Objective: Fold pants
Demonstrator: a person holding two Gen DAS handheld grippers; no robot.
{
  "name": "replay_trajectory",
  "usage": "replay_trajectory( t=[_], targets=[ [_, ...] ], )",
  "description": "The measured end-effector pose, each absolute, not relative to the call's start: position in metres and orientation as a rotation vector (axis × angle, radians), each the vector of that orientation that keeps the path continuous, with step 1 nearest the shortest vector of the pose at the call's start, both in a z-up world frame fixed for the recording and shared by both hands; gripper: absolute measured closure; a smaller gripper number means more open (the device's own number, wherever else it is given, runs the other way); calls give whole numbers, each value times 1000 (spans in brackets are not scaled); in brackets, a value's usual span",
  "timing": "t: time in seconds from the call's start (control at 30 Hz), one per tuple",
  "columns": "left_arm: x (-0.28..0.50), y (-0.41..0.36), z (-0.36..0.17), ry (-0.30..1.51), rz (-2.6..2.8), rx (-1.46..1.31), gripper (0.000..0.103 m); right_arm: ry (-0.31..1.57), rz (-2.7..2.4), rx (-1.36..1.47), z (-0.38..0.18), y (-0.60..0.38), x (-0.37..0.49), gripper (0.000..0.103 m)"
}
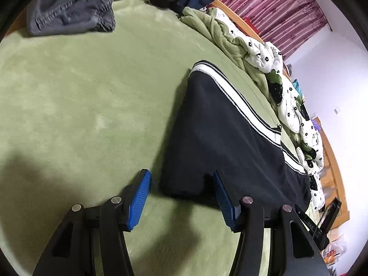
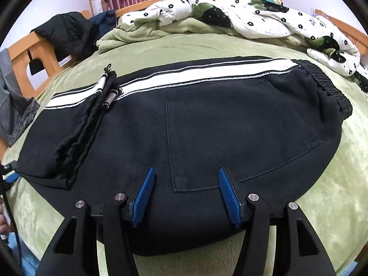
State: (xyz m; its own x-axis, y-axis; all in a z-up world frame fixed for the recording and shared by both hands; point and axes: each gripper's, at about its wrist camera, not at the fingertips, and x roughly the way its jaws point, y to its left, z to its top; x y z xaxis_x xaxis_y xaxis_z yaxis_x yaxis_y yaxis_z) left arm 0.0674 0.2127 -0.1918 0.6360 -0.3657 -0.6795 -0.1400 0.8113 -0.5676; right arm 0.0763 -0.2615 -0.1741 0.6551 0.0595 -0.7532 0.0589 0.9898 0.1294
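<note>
- Black track pants [image 2: 207,126], white side stripe, lie folded flat on the green fleece blanket [image 1: 80,103]; their near edge is hidden behind the right gripper [image 2: 186,195]
- Right gripper: fingers spread wide over the pants, gripping nothing
- Left gripper [image 1: 181,197]: wide open at the pants' corner, empty
- Grey garment [image 1: 69,11] cut off at frame edge
- Floral quilt [image 2: 264,16] bunched against wooden bed frame [image 2: 25,53]; maroon curtain [image 1: 276,7] behind
</note>
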Motion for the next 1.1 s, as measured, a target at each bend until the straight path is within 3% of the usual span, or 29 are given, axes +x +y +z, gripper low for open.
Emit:
replay_trajectory(
  t=[0.07, 0.2, 0.3, 0.73, 0.93, 1.1],
  targets=[
    [70, 211, -192, 878, -133, -657, 56, 844, 0, 186, -170, -274, 75, 46],
    [75, 209, -188, 888, -86, -677, 84, 811, -5, 223, -163, -292, 83, 45],
    [70, 201, -169, 844, -56, -621, 90, 814, -69, 216, -158, -315, 87, 45],
    [75, 37, -42, 649, -215, -264, 92, 699, -78, 299, -167, -397, 52, 42],
    [86, -65, -49, 690, -354, -170, 92, 666, -121, 321, -166, -421, 29, 42],
    [93, -132, -90, 806, -444, -157, 92, 660, -123, 401, -172, -443, 20, 42]
  ],
)
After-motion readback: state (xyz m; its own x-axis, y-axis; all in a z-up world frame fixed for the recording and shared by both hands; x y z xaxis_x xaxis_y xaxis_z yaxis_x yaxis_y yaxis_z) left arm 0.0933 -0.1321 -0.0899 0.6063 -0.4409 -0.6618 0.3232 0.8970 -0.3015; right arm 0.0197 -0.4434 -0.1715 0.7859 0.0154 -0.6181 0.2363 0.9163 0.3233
